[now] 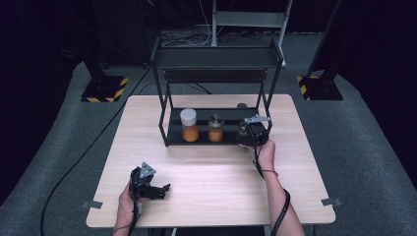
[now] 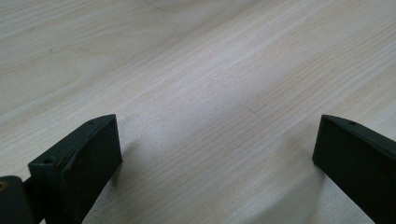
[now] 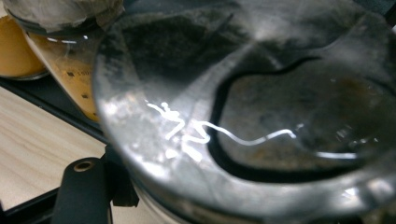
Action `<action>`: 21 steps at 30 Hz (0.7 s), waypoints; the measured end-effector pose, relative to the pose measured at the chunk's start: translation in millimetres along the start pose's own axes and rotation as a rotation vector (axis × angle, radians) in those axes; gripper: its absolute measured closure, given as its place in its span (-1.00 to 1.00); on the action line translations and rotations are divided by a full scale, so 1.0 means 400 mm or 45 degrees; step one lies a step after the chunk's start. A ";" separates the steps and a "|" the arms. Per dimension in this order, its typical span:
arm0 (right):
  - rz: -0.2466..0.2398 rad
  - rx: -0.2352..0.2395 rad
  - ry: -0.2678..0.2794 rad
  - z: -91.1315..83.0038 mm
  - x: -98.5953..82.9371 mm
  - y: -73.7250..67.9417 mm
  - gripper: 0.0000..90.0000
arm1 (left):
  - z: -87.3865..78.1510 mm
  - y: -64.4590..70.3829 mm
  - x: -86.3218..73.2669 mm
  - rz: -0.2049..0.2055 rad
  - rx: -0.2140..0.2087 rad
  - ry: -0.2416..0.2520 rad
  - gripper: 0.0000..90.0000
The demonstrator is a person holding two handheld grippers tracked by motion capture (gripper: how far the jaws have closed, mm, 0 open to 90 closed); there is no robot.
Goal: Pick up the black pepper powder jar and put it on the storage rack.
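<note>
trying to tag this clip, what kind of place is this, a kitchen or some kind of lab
Most likely a lab or recording studio, not a kitchen. A lone wooden table stands on grey carpet amid dark surroundings, stand bases with yellow-black hazard stripes sit behind it, and cables trail over the floor.

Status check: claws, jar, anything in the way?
Left claw open, idle over bare table. Right claw at shelf, dark jar close up; grip unclear. Two orange jars alongside.

The pale rectangular wooden table (image 1: pixel 206 187) shows fine grain and a smooth matt finish. The black metal two-tier rack (image 1: pixel 216 61) looks matt. The clear, round glass jar (image 3: pixel 243 116) shines glossy, while the left gripper (image 2: pixel 217 154) has matt black plastic jaws.
</note>
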State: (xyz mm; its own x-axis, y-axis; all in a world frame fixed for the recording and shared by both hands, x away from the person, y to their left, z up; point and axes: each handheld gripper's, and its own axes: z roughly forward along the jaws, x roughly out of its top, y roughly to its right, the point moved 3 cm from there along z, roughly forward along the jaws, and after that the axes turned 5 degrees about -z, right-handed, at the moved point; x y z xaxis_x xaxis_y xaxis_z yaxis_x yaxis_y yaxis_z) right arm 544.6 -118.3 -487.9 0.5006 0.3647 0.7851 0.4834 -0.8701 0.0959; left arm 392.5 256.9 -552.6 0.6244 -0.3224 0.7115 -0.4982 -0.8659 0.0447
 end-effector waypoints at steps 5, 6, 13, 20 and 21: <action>0.000 -0.002 0.006 0.004 0.010 0.001 -0.34 | 0.000 0.000 0.000 -0.002 -0.001 0.001 -0.98; 0.003 -0.001 0.007 0.005 0.012 0.000 -0.34 | 0.000 0.000 0.000 0.000 -0.001 0.001 -0.98; -0.006 -0.007 0.008 0.013 0.025 -0.002 -0.34 | 0.001 0.000 0.000 -0.006 0.002 0.002 -0.99; -0.009 -0.016 -0.004 0.029 0.029 0.000 -0.34 | 0.001 0.000 0.000 -0.005 0.002 0.003 -0.99; -0.009 -0.017 -0.004 0.032 0.030 0.001 -0.34 | 0.001 0.000 0.000 -0.002 0.002 0.001 -0.99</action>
State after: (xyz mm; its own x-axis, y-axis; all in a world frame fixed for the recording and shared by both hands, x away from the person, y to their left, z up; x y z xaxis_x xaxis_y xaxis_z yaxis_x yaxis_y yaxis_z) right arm 559.9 -110.0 -486.1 0.4995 0.3718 0.7824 0.4771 -0.8720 0.1097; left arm 392.7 256.8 -552.7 0.6250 -0.3206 0.7118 -0.4960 -0.8671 0.0449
